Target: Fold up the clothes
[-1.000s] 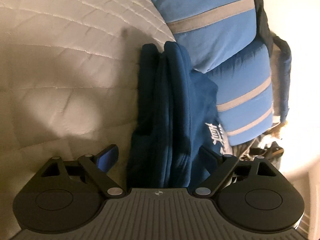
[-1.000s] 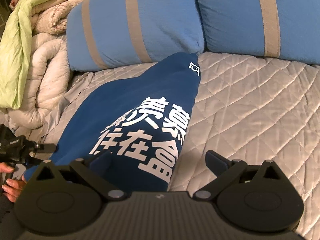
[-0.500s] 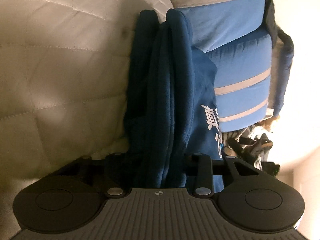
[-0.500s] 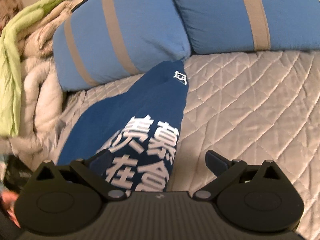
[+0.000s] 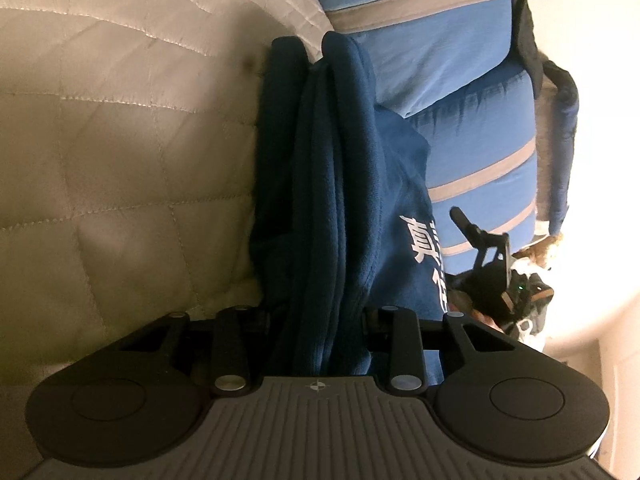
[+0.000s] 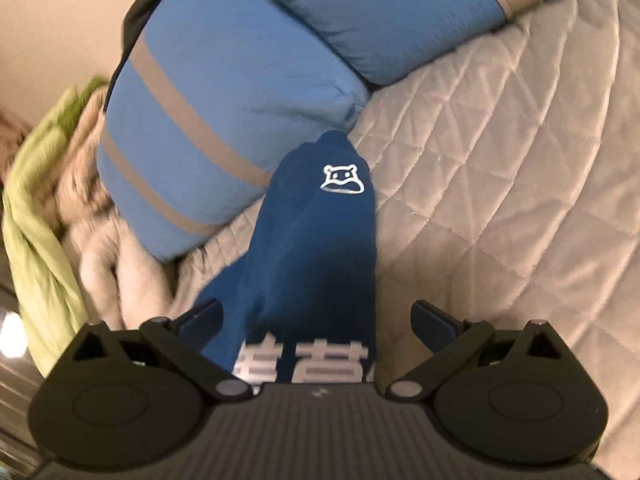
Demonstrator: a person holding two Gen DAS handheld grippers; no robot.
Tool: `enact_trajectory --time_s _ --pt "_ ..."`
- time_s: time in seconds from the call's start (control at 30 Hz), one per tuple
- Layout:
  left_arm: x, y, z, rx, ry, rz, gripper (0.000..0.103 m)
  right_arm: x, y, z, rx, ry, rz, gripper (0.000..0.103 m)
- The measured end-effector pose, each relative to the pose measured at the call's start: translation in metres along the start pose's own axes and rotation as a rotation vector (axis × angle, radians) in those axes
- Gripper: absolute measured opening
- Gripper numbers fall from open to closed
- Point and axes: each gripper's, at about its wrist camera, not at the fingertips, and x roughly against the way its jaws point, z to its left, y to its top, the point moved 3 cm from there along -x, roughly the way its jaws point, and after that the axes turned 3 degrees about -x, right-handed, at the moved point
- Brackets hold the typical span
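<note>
A folded navy garment (image 5: 332,184) with white printed characters lies on the quilted bed, reaching toward the blue pillows. My left gripper (image 5: 316,316) is shut on its bunched near edge; cloth hides the fingertips. In the right wrist view the same navy garment (image 6: 316,248) shows a small white bear logo at its far end. My right gripper (image 6: 318,316) stands open, its fingers (image 6: 434,322) on either side of the cloth without pinching it. That right gripper (image 5: 486,264) also appears at the right of the left wrist view.
The beige quilted bedspread (image 6: 500,184) extends to the right. Blue pillows with grey stripes (image 6: 208,128) lie at the head of the bed, with the far one (image 5: 452,60) against the garment. A crumpled beige blanket and a green cloth (image 6: 36,216) are heaped at the left.
My left gripper went from open to shut on the garment's edge. The right gripper has moved forward over the garment and tilted, so the printed characters now sit under its body.
</note>
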Motion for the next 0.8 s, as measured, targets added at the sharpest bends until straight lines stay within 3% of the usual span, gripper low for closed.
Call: enact_trajectory --time_s 0.47,0.8 --pt "0.001 -0.005 0.002 -0.027 -0.029 -0.043 0.035 -0.036 0.016 -0.003 -0.049 0.083 0.009 0.102" --pt "0.002 -0.008 0.000 -0.029 -0.010 -0.048 0.035 -0.041 0.019 -0.002 -0.049 0.063 0.031 0.092"
